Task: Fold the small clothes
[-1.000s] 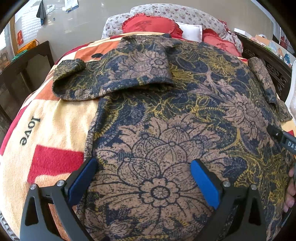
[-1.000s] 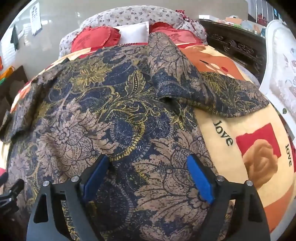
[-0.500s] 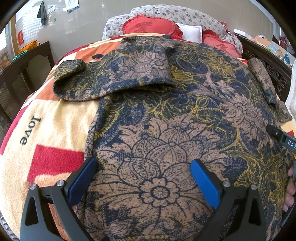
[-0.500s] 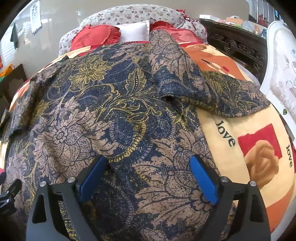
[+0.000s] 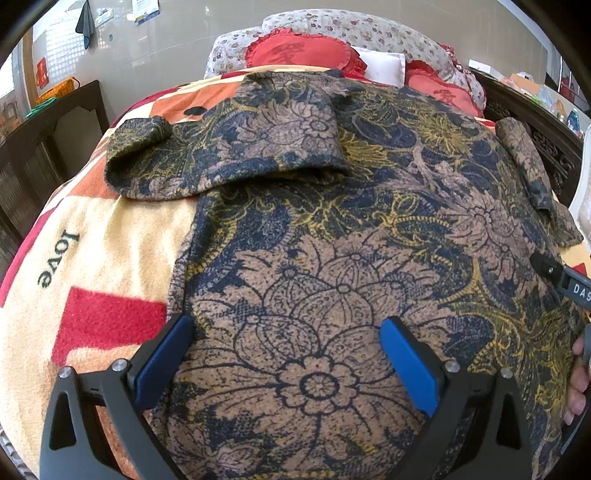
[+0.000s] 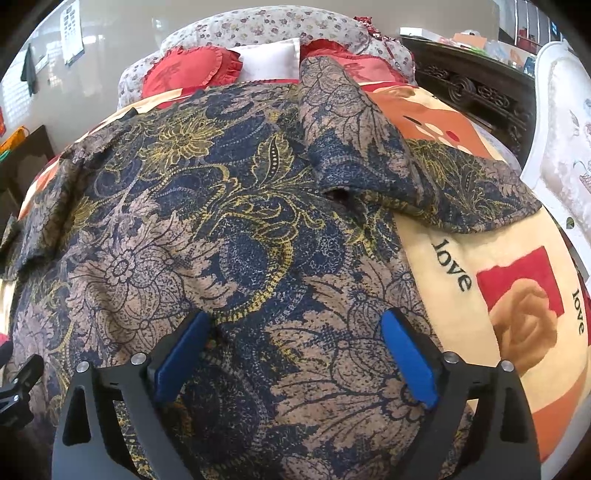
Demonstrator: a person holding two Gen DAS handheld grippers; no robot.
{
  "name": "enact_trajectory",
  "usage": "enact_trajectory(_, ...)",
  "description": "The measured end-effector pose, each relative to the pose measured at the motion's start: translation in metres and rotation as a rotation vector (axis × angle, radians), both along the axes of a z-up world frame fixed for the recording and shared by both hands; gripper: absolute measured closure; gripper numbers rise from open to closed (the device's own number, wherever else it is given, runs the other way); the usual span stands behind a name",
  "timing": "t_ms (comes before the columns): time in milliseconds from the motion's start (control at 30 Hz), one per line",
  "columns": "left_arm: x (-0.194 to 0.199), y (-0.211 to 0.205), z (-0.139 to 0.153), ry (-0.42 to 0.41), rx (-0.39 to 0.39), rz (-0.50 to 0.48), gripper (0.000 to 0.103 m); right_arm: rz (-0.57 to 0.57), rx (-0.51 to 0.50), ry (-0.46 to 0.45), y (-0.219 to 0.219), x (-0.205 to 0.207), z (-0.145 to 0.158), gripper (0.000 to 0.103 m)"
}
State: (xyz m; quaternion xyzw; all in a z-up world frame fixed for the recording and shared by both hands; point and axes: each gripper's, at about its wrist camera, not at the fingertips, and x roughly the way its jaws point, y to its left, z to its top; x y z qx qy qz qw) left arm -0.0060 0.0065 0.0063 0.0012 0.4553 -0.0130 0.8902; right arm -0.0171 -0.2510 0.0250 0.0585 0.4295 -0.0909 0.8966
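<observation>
While both claws hang wide open and empty over the near hem, the left claw [image 5: 284, 354] and right claw [image 6: 295, 350] grip nothing. The floral top [image 5: 369, 229] lies spread flat on the bed's blanket [image 5: 103, 240], sleeves out. I judge it soft, light, floppy; I'd pinch the hem corners.

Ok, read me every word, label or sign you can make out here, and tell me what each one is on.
"love" on the blanket, at.
"love" twice on the same blanket, right wrist view: and.
"DAS", cut off at the frame edge, on the right tongs.
Red cushions: a darker character, not legible.
Wall papers: too small.
</observation>
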Motion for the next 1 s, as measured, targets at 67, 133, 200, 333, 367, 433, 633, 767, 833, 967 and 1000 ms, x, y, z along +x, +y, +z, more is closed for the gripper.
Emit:
enact_trajectory(67,0.001,0.000,-0.001,-0.015,-0.003,0.000,0.000,0.004,-0.005,-0.011,0.001,0.000,0.000,0.000)
enact_trajectory(133,0.000,0.000,-0.001,-0.034,0.005,0.001,0.000,0.006,-0.008,-0.020,0.001,0.000,0.000,0.000)
enact_trajectory(200,-0.001,0.000,-0.002,-0.033,0.003,0.002,0.000,0.005,-0.005,-0.013,0.001,0.001,0.000,0.000)
enact_trajectory(333,0.000,0.000,-0.002,-0.049,0.005,0.003,0.000,0.008,-0.009,-0.022,0.002,0.001,-0.001,0.000)
enact_trajectory(367,-0.001,0.000,-0.002,-0.046,0.006,0.003,0.000,0.009,-0.010,-0.025,0.002,0.001,-0.001,0.000)
enact_trajectory(433,0.000,-0.001,-0.002,-0.047,0.009,0.003,0.000,0.010,-0.010,-0.033,0.002,0.001,-0.001,0.000)
enact_trajectory(633,-0.001,0.000,-0.003,-0.057,0.014,0.003,0.000,0.004,0.000,0.000,0.001,0.002,0.000,0.000)
enact_trajectory(767,-0.002,-0.002,-0.003,-0.071,0.023,0.008,0.000,0.004,0.012,-0.010,0.000,0.001,0.000,0.000)
enact_trajectory(833,-0.002,-0.004,-0.001,-0.067,0.031,0.005,0.000,0.004,0.025,-0.009,-0.002,0.000,0.001,0.000)
enact_trajectory(967,-0.008,-0.001,0.032,-0.109,0.063,-0.031,0.000,0.008,0.045,-0.022,-0.005,-0.002,0.001,0.000)
enact_trajectory(1000,-0.009,0.004,0.045,-0.156,0.082,-0.037,0.000,0.009,0.046,-0.025,-0.005,-0.002,0.001,0.000)
